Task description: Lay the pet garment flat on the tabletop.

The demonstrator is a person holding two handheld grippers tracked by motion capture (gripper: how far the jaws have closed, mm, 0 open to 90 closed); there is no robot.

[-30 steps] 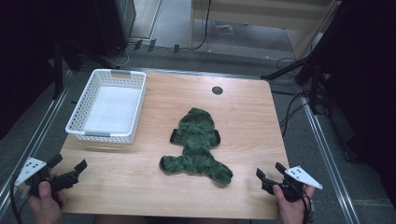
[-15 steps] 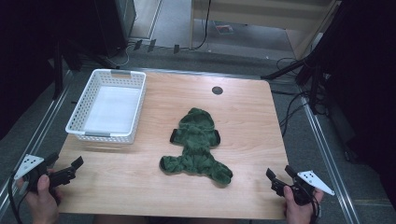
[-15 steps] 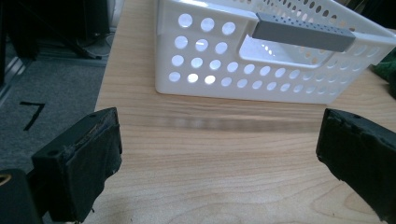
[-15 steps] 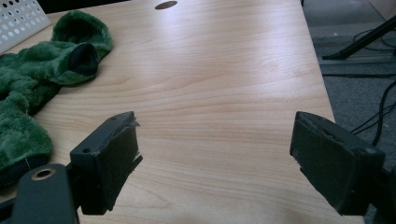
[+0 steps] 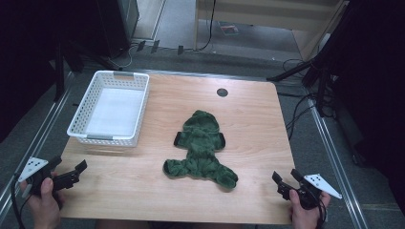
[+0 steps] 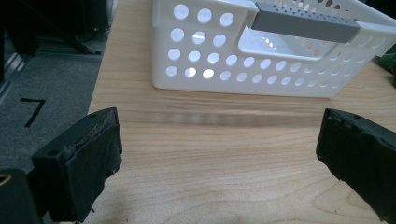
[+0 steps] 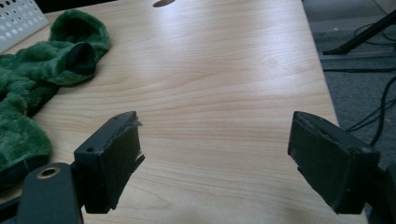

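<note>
High view puts the green plush garment [image 5: 200, 150] flat and crumpled in the middle of the worktop [image 5: 248, 119], untouched, so by my judgement the work with it has not begun: picking it up and whatever comes after, perhaps a move to the basket, is all left to do. Left tongs [image 5: 71, 172] sit at the near left corner, jaws spread wide with nothing between them; the left gripper view shows bare wood between the jaws and the white basket [image 6: 280, 51] just ahead. Right tongs [image 5: 286, 180] sit at the near right edge, likewise wide open and empty, well apart from the garment, whose cuff lies to the left in the right gripper view. Nothing lies between either tongs and the garment; the basket stands empty near the far left, and a small dark hole [image 5: 222, 92] marks the far side
</note>
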